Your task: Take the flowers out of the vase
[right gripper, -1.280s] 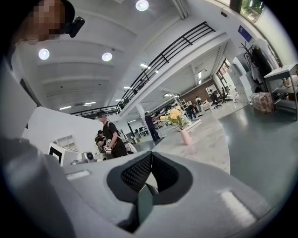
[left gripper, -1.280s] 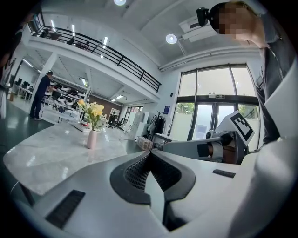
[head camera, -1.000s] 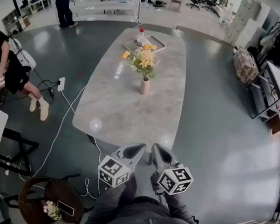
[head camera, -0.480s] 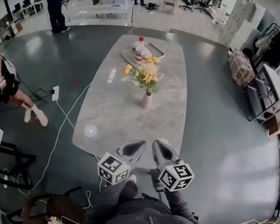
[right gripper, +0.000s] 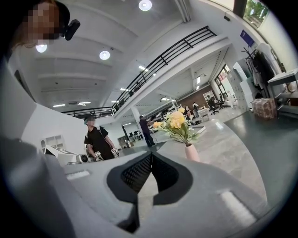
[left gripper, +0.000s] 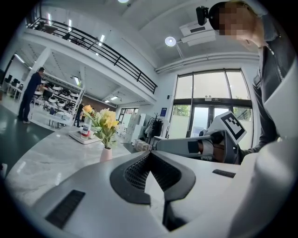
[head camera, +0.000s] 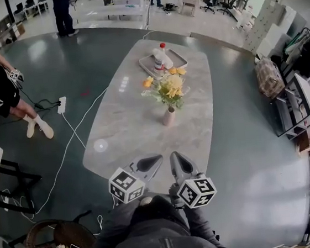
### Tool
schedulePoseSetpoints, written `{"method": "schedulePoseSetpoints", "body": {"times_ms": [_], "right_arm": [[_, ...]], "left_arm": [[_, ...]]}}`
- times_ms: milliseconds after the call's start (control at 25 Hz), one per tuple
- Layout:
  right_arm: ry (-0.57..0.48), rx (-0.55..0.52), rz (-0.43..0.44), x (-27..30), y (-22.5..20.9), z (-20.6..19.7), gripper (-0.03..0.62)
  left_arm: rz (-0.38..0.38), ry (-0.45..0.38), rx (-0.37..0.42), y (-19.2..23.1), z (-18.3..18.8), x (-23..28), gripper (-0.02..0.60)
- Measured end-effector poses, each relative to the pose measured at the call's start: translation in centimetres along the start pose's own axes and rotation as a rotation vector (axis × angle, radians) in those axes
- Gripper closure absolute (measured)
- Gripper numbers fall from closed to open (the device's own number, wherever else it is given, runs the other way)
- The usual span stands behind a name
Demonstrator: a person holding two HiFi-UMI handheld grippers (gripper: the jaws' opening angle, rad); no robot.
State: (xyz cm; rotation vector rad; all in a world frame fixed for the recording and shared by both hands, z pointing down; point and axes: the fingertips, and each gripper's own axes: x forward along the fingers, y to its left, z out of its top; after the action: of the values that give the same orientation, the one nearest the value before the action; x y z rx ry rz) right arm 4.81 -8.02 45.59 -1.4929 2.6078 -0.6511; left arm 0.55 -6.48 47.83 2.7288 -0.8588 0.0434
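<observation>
Vase upright mid-bench, flowers stems vertical, blooms up. Left gripper, right gripper well short of vase, both jaws closed, empty.

Grey left gripper, right gripper; marker cubes; dark jacket.

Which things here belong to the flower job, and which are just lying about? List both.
Job: bunch of yellow and orange flowers; small pink vase; left hand-held gripper; right hand-held gripper.
Lying about: white plastic bottle with red cap; grey rectangular tray; white power strip.
</observation>
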Motion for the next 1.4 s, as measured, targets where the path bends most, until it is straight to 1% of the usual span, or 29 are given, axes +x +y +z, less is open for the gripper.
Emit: {"method": "schedulePoseSetpoints", "body": {"times_ms": [360,520,640,720,880,960,1080,1280,1400], "right_arm": [[0.007,0.002,-0.070,0.3,-1.8,0.1,0.594],[-0.029,-0.013,-0.107,0.8,-2.7,1.0,0.592],[-0.052,-0.032,-0.116,1.6,-3.1,1.8,0.589],[-0.058,-0.047,-0.110,2.8,-3.3,2.4,0.523],[-0.069,-0.086,-0.107,5.4,-3.9,3.7,0.518],[-0.066,-0.109,-0.107,6.5,-4.3,4.3,0.434],[-0.048,-0.140,-0.109,8.2,-5.1,4.8,0.394],[-0.022,-0.113,-0.138,10.8,-7.6,5.0,0.296],[-0.005,-0.114,-0.149,12.2,-8.8,5.0,0.268]], "left_arm": [[-0.022,0.018,-0.027,0.6,-0.6,0.2,0.581],[-0.026,0.012,-0.037,1.4,-0.6,0.9,0.581],[-0.030,0.010,-0.034,2.4,-0.3,1.5,0.581],[-0.032,0.010,-0.027,3.4,0.2,1.9,0.581],[-0.029,0.018,-0.014,5.9,1.0,3.0,0.581],[-0.031,0.026,-0.006,7.0,1.4,3.7,0.581],[-0.030,0.035,-0.001,8.7,2.0,5.1,0.581],[-0.041,0.050,-0.011,11.3,2.4,7.6,0.581],[-0.037,0.059,-0.021,13.0,2.4,8.6,0.581]]}}
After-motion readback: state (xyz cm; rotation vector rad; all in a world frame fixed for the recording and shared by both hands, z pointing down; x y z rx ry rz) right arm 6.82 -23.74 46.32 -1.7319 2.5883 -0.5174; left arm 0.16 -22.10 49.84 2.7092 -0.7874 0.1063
